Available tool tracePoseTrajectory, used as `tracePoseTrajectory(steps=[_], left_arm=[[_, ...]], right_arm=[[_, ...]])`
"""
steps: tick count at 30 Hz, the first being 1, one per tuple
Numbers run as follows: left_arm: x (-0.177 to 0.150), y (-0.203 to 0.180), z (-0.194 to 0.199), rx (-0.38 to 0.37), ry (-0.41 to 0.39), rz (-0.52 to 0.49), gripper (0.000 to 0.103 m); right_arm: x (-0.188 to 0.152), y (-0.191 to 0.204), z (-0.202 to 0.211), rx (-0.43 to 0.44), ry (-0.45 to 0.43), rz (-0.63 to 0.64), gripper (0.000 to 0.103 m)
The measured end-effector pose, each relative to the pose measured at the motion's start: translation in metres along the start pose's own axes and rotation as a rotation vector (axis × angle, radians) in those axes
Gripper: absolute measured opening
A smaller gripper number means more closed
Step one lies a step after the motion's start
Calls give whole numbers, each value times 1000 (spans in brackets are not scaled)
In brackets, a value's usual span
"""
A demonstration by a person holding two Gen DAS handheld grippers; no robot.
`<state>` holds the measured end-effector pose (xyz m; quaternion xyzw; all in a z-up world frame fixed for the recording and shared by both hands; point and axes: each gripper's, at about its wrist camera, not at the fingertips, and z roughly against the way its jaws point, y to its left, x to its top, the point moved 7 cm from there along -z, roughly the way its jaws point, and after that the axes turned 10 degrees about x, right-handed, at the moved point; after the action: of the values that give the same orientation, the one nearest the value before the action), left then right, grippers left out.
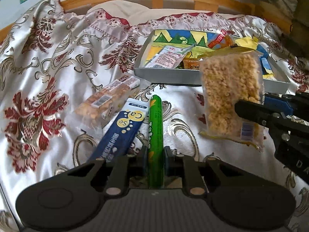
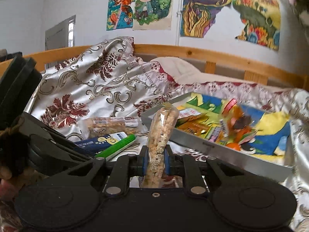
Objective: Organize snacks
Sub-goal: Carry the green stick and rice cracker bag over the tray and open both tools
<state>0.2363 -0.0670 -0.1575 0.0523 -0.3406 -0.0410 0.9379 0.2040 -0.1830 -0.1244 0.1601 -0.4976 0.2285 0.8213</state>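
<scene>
My left gripper (image 1: 155,151) is shut on a green sausage stick (image 1: 155,119), which points away over the patterned bedspread. A blue box (image 1: 119,131) marked "Ca Se" lies just left of the stick. A clear pack of biscuits (image 1: 110,100) lies beyond the box. My right gripper (image 2: 156,161) is shut on a clear pack of puffed crisps (image 2: 161,131), held upright above the bed. From the left wrist view that crisp pack (image 1: 229,94) hangs in front of the silver tray (image 1: 166,75). The right gripper (image 1: 256,105) pinches its right edge.
The silver tray (image 2: 193,142) is lined with a colourful drawing and holds several snack packets (image 2: 237,127). A wooden bed rail (image 2: 193,53) runs behind it. In the right wrist view the left gripper (image 2: 90,154) and a hand (image 2: 4,174) fill the left side.
</scene>
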Motion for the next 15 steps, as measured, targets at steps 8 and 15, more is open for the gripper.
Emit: tracePoseTrajectory(steps=[8,15], left_arm=[[5,-20,21,-41,-18,31,18],[27,-51,36,-119,-67,23,18]], right_arm=[[16,-22,27,-66,-85,-15,18],[30,-57,50,-142,-174,-88,18]])
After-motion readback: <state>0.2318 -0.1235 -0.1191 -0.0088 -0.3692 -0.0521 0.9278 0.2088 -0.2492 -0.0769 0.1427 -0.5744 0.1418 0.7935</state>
